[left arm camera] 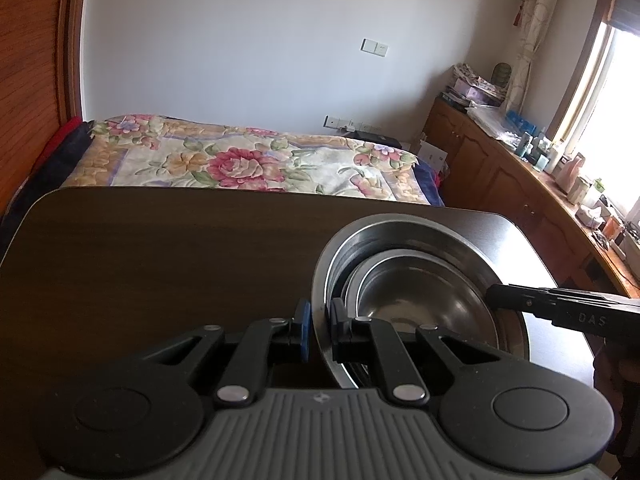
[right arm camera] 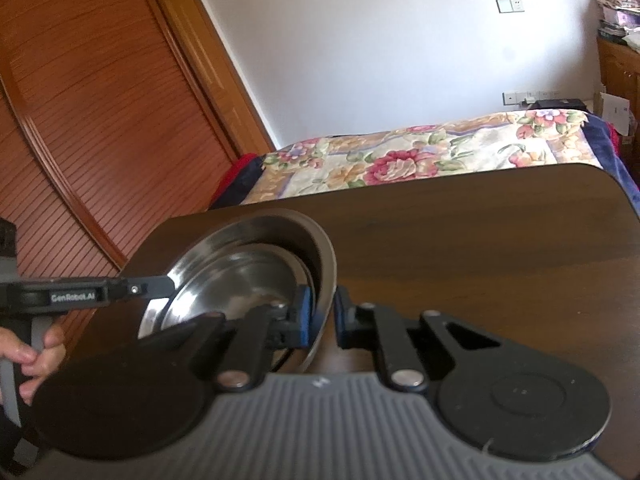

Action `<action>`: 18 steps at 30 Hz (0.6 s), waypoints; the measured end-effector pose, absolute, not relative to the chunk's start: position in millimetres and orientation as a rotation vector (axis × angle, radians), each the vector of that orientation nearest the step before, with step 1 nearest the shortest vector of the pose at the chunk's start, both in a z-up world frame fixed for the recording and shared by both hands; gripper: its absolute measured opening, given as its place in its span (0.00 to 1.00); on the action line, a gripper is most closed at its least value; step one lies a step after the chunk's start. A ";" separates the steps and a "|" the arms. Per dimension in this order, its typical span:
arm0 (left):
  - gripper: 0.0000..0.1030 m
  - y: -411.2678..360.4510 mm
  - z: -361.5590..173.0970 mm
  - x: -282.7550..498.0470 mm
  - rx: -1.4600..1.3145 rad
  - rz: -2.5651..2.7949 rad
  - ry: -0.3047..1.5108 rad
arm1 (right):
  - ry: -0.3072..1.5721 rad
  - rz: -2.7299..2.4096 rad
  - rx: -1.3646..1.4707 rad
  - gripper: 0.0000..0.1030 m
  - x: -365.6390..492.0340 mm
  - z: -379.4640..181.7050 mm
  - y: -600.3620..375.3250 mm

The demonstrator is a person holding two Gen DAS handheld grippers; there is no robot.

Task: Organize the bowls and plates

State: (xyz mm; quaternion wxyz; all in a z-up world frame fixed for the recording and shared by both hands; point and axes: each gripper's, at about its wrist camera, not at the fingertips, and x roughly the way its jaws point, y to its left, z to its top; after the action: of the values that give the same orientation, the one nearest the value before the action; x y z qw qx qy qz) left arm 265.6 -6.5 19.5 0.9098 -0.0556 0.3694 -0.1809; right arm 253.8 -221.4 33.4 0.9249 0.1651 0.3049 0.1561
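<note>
L claw [left arm camera: 319, 330]: blue pads pinched on the near-left rim of the big steel bowl [left arm camera: 448, 240], one pad outside the wall, one inside. R claw [right arm camera: 323, 316]: same deal on the opposite side of that rim, one pad in, one out, clamped on the wall. So both claws grip the same outer bowl, approx. across from each other; in the left wrist view the R claw's black finger reaches the rim from the right, and in the right wrist view the L claw comes in from the left w/ a hand [right arm camera: 36, 356] on its grip.

Bowls are round, no long axis; mouths face up, the outer one looks tipped a bit but can't tell if it's off the table. Polished stainless, shiny inside w/ dark reflections, thin rolled rims.

Count: at least 2 bowls nested, the smaller bowl [left arm camera: 424, 292] sitting inside the big one; poss. a 3rd rim between them, can't tell. No plates seen. 2 claws.

Stack is on/over the dark wood table [left arm camera: 160, 248], toward its near edge. Beyond the table: 1 bed w/ floral cover [left arm camera: 248, 160], wood cabinets under a window on the right.
</note>
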 end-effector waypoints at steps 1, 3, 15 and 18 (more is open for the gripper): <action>0.17 -6.2 18.7 264.8 -0.114 -0.374 0.761 | 0.624 0.315 0.335 0.13 253.0 34.2 -221.1; 0.17 -6.6 21.4 263.3 -0.112 -0.375 0.754 | 0.619 0.306 0.327 0.12 251.1 36.7 -221.1; 0.16 -9.4 34.2 245.5 -0.102 -0.387 0.710 | 0.568 0.282 0.316 0.09 240.2 48.6 -225.5; 0.16 -10.0 37.2 241.8 -0.098 -0.387 0.706 | 0.561 0.279 0.311 0.09 236.8 49.9 -226.7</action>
State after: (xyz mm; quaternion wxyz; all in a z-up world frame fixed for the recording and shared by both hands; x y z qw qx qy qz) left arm 241.8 -10.0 37.2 0.9189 -0.0477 0.3432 -0.1885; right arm 236.8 -226.7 49.9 0.9395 0.1522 0.2749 0.1365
